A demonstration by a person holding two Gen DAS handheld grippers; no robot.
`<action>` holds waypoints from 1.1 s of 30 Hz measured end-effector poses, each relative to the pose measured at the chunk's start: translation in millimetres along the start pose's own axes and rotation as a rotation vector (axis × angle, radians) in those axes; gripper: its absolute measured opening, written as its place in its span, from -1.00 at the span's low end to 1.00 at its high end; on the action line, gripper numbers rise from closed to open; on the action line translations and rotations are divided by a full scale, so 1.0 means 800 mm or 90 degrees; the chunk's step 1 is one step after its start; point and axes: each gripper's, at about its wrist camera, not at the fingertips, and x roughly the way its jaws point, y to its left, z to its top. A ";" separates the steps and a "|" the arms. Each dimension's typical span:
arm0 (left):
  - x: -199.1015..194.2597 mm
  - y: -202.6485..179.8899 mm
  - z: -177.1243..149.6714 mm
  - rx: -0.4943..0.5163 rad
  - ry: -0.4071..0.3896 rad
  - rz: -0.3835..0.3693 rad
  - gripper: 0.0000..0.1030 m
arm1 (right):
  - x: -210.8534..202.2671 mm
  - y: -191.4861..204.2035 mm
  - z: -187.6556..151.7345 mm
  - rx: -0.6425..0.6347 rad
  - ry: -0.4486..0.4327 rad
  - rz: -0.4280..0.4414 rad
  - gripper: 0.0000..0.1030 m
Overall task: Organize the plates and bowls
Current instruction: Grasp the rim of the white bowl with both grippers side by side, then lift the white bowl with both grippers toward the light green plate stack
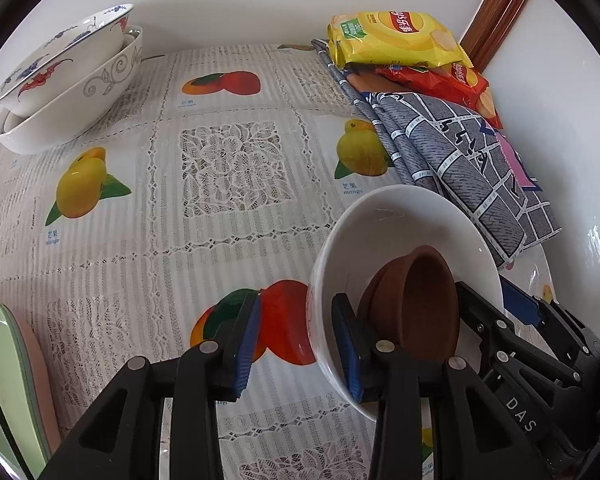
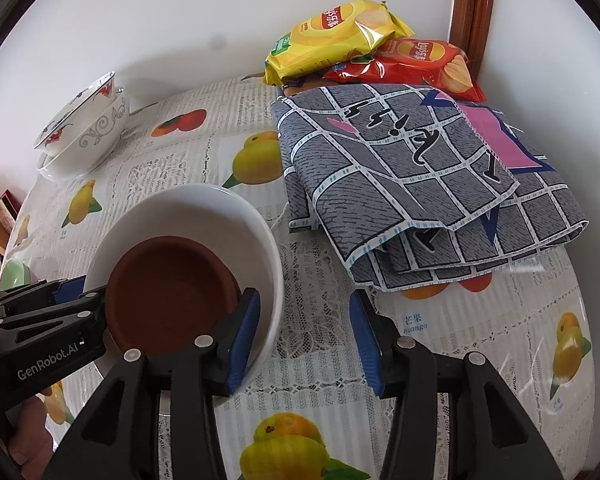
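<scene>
A white bowl (image 1: 384,236) (image 2: 236,220) holds small brown clay dishes (image 1: 424,300) (image 2: 168,292). My left gripper (image 1: 300,340) is open and straddles the bowl's near wall: one finger inside, one outside. My right gripper (image 2: 304,336) is open too and straddles the bowl's right wall, left finger inside by the brown dishes. Each gripper also shows in the other's view, the right gripper (image 1: 512,312) and the left gripper (image 2: 60,312). Two stacked patterned bowls (image 1: 68,80) (image 2: 84,128) stand at the far left by the wall.
A folded grey checked cloth (image 1: 460,160) (image 2: 420,184) lies on the right with chip bags (image 1: 396,40) (image 2: 340,36) behind it. Green and pink plates (image 1: 8,380) stand at the near left. A fruit-print tablecloth (image 1: 220,160) (image 2: 480,340) covers the table.
</scene>
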 end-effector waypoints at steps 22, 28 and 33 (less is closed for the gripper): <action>-0.001 0.002 -0.005 -0.007 -0.031 -0.003 -0.36 | 0.005 -0.005 -0.001 0.043 0.000 0.015 -0.11; 0.000 0.004 -0.005 -0.020 -0.033 -0.035 -0.60 | 0.004 0.003 -0.001 0.035 -0.001 0.023 -0.41; -0.001 -0.005 -0.005 -0.010 -0.038 -0.030 -0.72 | 0.003 0.013 -0.003 0.024 -0.007 0.024 -0.71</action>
